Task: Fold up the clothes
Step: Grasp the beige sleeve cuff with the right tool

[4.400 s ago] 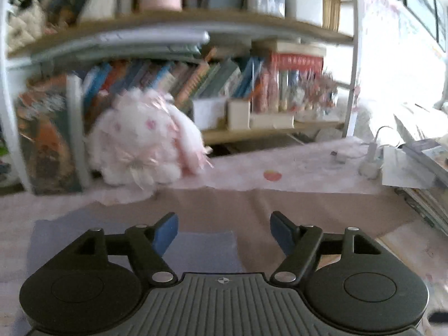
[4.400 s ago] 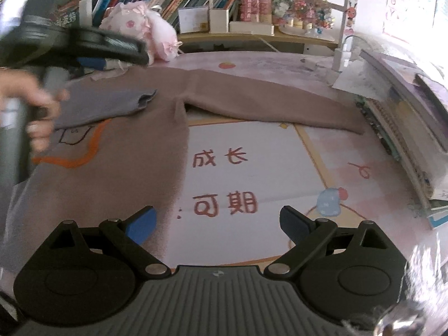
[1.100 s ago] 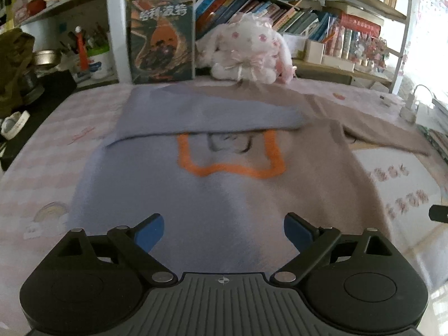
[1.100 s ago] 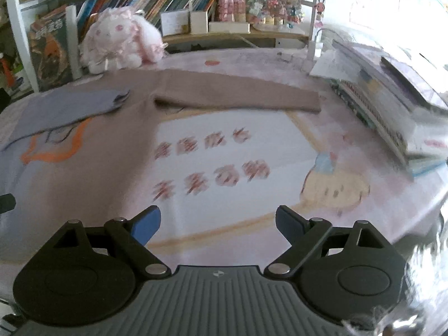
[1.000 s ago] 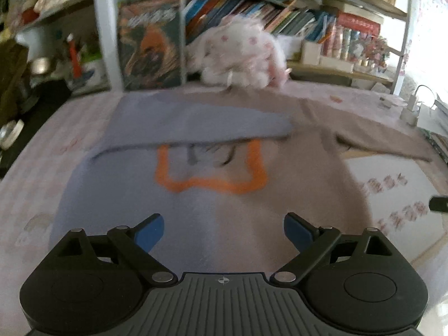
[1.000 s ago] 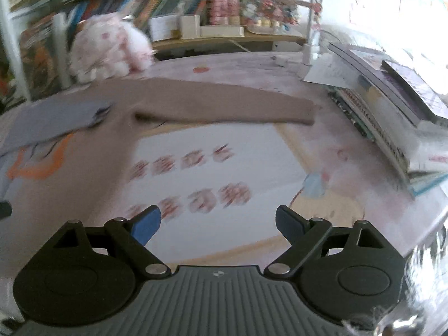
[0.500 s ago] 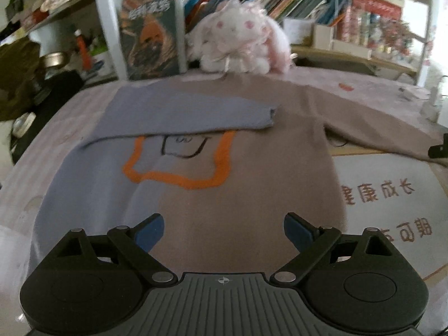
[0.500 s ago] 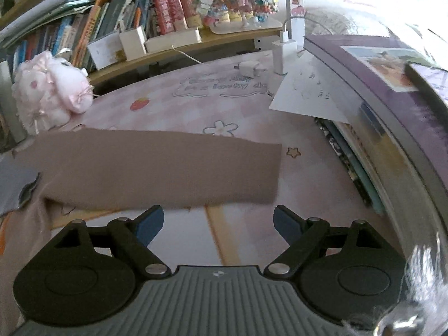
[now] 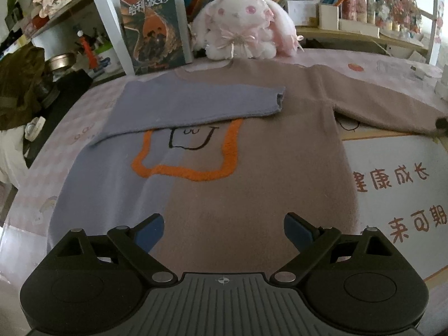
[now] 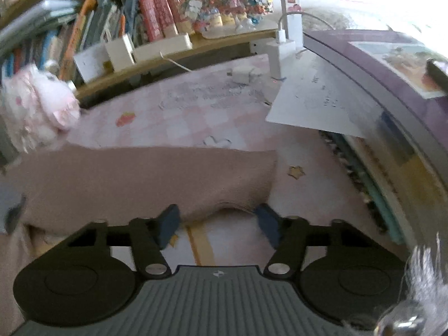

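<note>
Partway through folding the fuzzy two-tone sweater (image 9: 212,184), lying flat on the desk (image 9: 392,165) mid-frame: blue sleeve (image 9: 196,106) already laid across the chest, brown sleeve (image 10: 145,179) stretching out at centre. Right tongs (image 10: 218,221) spreading open around its soft lower edge near the cuff; left tongs (image 9: 224,229) hovering open, empty, lower frame.

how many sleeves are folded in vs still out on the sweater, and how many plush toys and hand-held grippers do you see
folded sleeves: 1, the blue sleeve lying across the chest
sleeves still out: 1, the brown sleeve
plush toys: 1, the bunny plush
hand-held grippers: 2, the left hand-held gripper and the right hand-held gripper
total: 5
</note>
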A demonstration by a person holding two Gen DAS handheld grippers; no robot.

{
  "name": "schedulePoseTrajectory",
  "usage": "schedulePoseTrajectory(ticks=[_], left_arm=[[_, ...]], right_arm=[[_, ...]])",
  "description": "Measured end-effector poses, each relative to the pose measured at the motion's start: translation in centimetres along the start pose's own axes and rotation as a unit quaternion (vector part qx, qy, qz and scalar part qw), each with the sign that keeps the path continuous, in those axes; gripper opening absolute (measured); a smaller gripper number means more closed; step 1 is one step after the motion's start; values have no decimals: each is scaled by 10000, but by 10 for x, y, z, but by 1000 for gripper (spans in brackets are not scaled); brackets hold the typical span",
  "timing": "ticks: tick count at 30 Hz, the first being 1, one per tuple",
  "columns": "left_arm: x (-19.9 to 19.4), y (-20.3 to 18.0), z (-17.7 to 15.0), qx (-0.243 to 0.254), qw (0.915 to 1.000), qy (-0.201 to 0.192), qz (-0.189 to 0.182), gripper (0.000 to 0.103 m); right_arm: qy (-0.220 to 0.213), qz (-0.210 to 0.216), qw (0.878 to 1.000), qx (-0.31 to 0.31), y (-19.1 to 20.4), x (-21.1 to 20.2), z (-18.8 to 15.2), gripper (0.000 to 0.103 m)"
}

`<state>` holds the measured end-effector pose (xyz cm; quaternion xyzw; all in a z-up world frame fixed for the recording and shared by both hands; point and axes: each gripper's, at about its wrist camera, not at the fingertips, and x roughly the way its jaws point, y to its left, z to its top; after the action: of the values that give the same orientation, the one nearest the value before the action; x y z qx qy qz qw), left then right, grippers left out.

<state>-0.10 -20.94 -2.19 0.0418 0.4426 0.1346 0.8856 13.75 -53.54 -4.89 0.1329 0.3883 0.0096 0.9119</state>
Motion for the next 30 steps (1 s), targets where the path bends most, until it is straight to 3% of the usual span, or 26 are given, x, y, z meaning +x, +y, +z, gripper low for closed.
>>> schedulePoseTrajectory(ticks=[7, 11, 13, 17, 21, 23, 25, 30], left_arm=[[2, -6, 0, 140, 9999, 57, -44, 95], [2, -8, 1, 187, 9998, 44, -56, 95], [1, -9, 1, 199, 9998, 29, -56, 95], [0, -9, 0, 178, 9998, 14, -33, 95], [0, -5, -2, 70, 10000, 39, -8, 95], [0, -3, -3, 33, 10000, 38, -14, 95], [-1, -1, -5, 20, 10000, 18, -36, 95], [-5, 8, -8, 23, 9997, -197, -118, 95]], right_arm=[[-37, 818, 9894, 1197, -16, 13, 13, 55], [419, 1551, 9815, 1038, -9, 23, 19, 60], [477, 1553, 9829, 872, -4, 24, 22, 59], [289, 1095, 9884, 1010, -11, 21, 24, 43], [296, 840, 9866, 1366, -30, 19, 26, 32], [348, 810, 9859, 1420, -36, 19, 26, 14], [444, 854, 9853, 1411, -38, 18, 26, 6], [288, 1172, 9861, 1142, -16, 1, 43, 5]])
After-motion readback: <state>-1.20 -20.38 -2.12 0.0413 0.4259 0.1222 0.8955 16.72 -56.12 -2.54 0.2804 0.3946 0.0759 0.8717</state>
